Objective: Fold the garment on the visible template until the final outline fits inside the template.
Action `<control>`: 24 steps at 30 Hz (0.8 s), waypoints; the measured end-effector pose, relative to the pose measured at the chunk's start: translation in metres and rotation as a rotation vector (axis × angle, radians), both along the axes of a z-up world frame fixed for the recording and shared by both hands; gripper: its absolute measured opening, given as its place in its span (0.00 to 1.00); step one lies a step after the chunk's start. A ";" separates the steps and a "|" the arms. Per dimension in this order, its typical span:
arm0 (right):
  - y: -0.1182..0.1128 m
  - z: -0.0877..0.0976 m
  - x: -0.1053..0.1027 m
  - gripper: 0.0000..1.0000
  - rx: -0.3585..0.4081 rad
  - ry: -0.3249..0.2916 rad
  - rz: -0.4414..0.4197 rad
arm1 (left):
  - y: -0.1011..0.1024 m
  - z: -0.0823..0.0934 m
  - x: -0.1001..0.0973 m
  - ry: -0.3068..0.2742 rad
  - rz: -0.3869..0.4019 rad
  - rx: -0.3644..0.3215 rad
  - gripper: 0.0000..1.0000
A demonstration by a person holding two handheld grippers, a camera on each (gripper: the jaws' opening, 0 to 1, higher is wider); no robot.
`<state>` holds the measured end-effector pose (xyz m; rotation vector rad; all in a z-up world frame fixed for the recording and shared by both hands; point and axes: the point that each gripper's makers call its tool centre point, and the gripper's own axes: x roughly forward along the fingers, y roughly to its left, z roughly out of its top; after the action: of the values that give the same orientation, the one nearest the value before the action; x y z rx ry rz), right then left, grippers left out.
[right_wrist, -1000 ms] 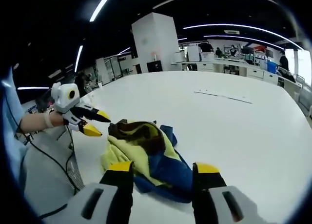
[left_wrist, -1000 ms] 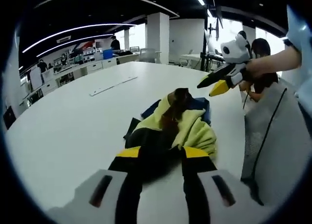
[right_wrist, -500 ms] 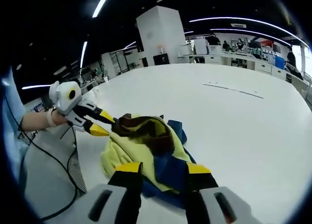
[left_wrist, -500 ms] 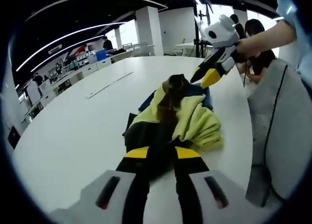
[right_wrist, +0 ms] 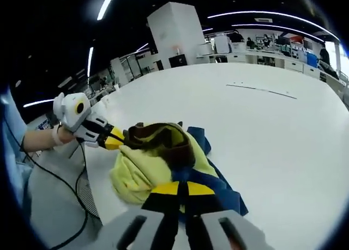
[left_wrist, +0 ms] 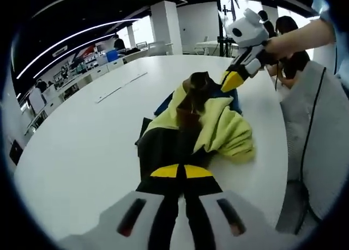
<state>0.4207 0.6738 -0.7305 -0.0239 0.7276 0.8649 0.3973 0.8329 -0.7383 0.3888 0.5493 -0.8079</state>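
A crumpled garment (left_wrist: 218, 127) in yellow, blue and dark brown lies in a heap on the white table (left_wrist: 76, 141). My left gripper (left_wrist: 181, 171) is shut on the garment's dark near edge. The right gripper (left_wrist: 229, 82) comes in from the upper right, its yellow tip at the blue part of the heap. In the right gripper view the garment (right_wrist: 142, 163) lies just ahead, and my right gripper (right_wrist: 182, 189) is shut on its blue fold. There the left gripper (right_wrist: 117, 139) meets the brown edge from the left, held by a hand.
A thin white strip (left_wrist: 122, 88) lies farther out on the table, also the strip (right_wrist: 262, 90) in the right gripper view. A grey padded surface (left_wrist: 316, 130) with a black cable runs along the table's edge by the person. Desks and a white pillar (right_wrist: 172, 35) stand behind.
Both grippers' jaws have gone from open to shut on the garment. Each camera has moved in closer to the heap, and each other gripper's tip has reached the cloth.
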 end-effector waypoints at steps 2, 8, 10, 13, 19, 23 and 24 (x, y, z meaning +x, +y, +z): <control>-0.002 0.003 0.000 0.00 0.022 0.005 -0.018 | 0.001 0.001 0.000 0.014 0.026 -0.011 0.00; -0.020 0.027 0.011 0.00 0.062 -0.043 -0.112 | 0.009 0.020 0.006 0.017 0.087 -0.070 0.00; -0.026 0.039 0.015 0.00 0.077 -0.057 -0.136 | 0.013 0.030 0.011 0.005 0.103 -0.081 0.00; -0.031 0.055 0.021 0.00 0.083 -0.088 -0.149 | 0.017 0.046 0.018 -0.012 0.117 -0.100 0.00; -0.035 0.103 0.037 0.00 0.163 -0.182 -0.168 | 0.022 0.091 0.038 -0.034 0.163 -0.215 0.00; -0.032 0.145 0.045 0.00 0.236 -0.241 -0.171 | 0.027 0.128 0.051 -0.053 0.200 -0.319 0.00; -0.030 0.155 0.045 0.00 0.252 -0.255 -0.161 | 0.027 0.136 0.053 -0.065 0.198 -0.332 0.00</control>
<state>0.4653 0.6443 -0.5758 0.1447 0.3729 0.7769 0.4500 0.8604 -0.6026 0.0535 0.3775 -0.6773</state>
